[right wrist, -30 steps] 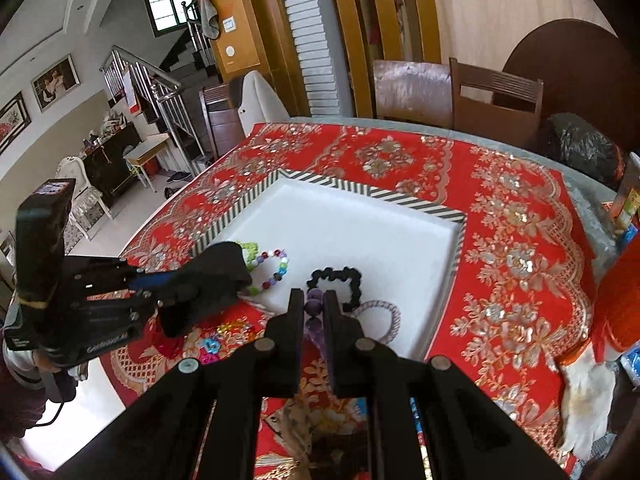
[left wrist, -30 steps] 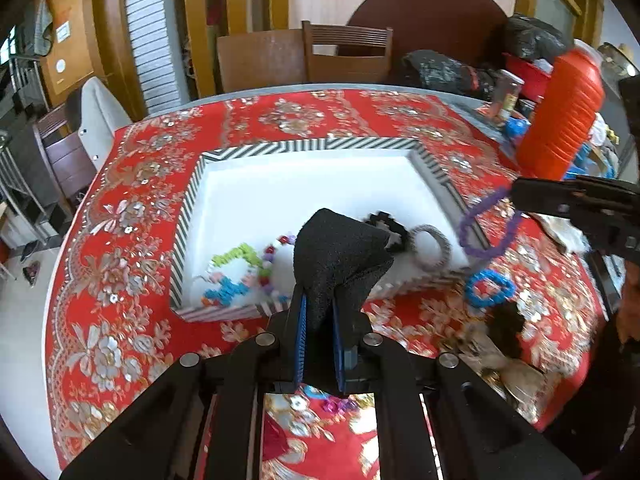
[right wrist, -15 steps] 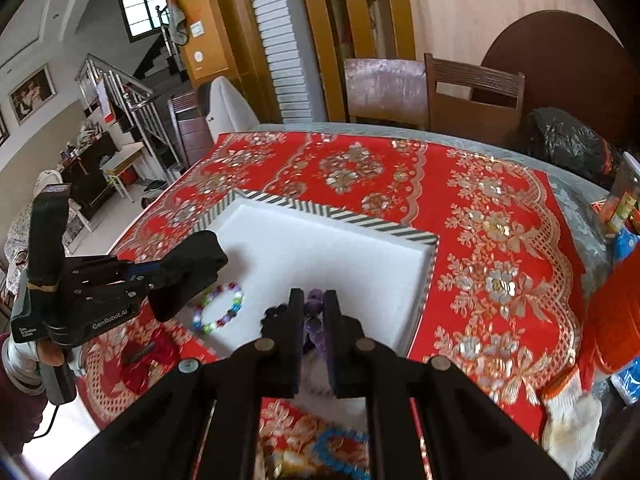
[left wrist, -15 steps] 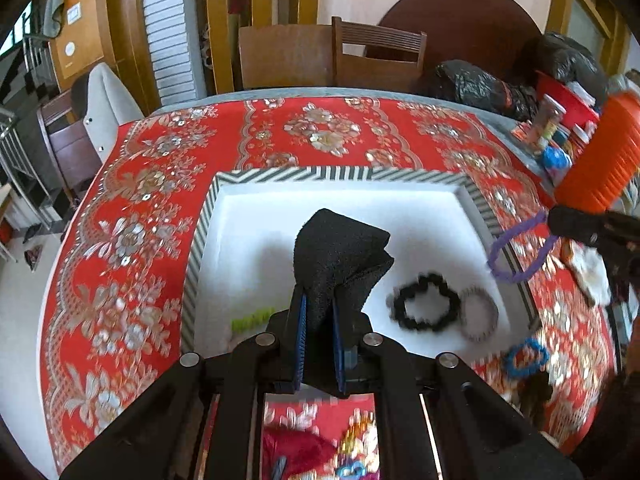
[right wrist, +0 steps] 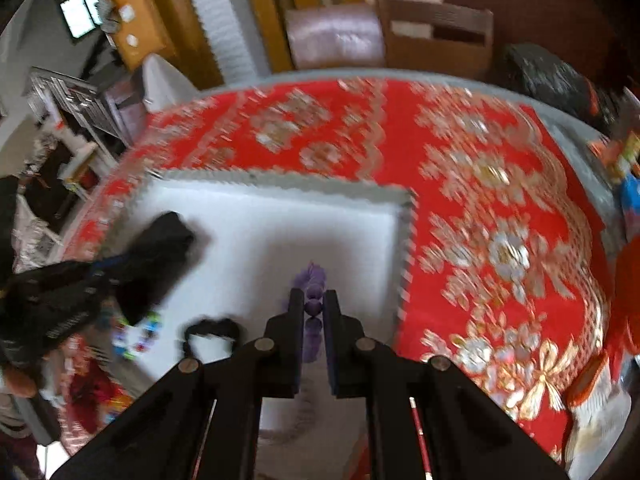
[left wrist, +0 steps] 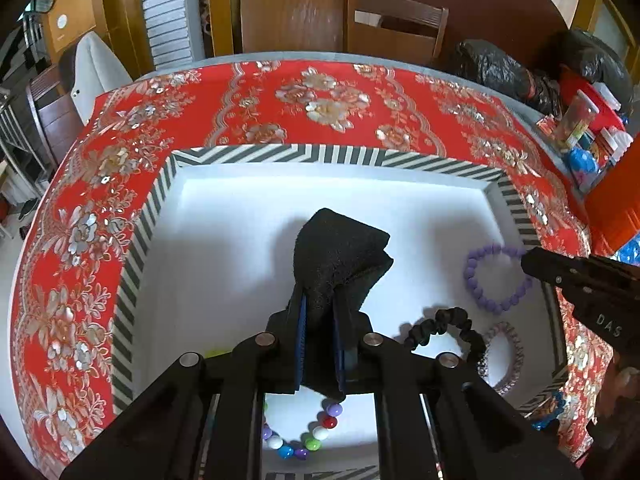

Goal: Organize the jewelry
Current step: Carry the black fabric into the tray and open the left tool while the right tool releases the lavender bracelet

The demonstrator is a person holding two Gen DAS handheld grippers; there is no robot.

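1. The left gripper [left wrist: 320,344], jaws closed on a folded black foam cloth [left wrist: 340,256], had moved forward over the white tray with the striped rim [left wrist: 320,154].
2. The right gripper [right wrist: 313,312], pinching the purple beaded bracelet [left wrist: 496,276], had carried it from outside the rim down into the tray, so placing looked nearly done.
3. Nearby lay the black scrunchie [left wrist: 444,330].

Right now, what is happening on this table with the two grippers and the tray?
A person is sorting jewelry into a white tray with a striped rim. The left gripper is shut on a black cloth pouch above the tray. The right gripper is shut on a purple bead bracelet, holding it over the tray's right side. A black scrunchie, a pale spiral hair tie and a multicolored bead bracelet already lie inside.
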